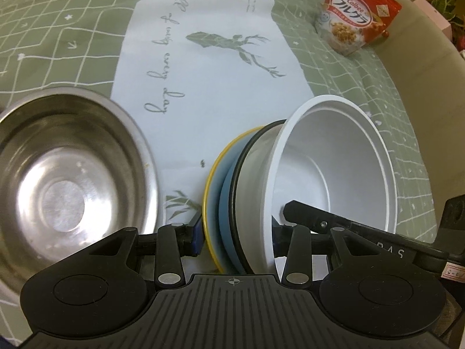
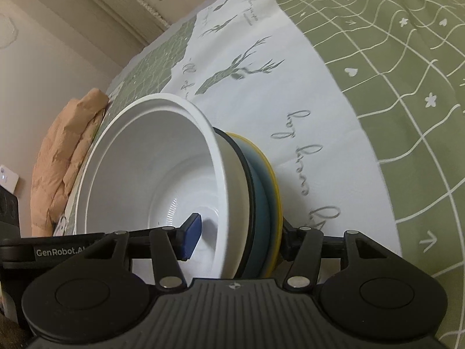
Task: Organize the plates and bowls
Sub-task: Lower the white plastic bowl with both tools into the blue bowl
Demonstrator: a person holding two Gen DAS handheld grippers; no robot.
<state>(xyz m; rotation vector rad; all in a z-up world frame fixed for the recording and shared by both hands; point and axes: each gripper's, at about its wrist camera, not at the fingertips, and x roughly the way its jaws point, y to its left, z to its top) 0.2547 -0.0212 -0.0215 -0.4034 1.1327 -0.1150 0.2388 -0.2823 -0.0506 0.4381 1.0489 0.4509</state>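
Note:
A nested stack fills both views: a white bowl sits in a black-rimmed bowl, on a blue plate and a yellow-rimmed plate. The stack appears turned on edge over the cloth. My left gripper is shut on it, with one pad on the yellow plate's underside and the other finger inside the white bowl. My right gripper clamps the opposite side, its blue pad inside the bowl. A steel bowl lies to the left.
The table wears a green grid-pattern cloth with a white deer-print middle panel. A red cereal bag stands at the far right edge. A crumpled brown paper bag lies beside the table by the wall.

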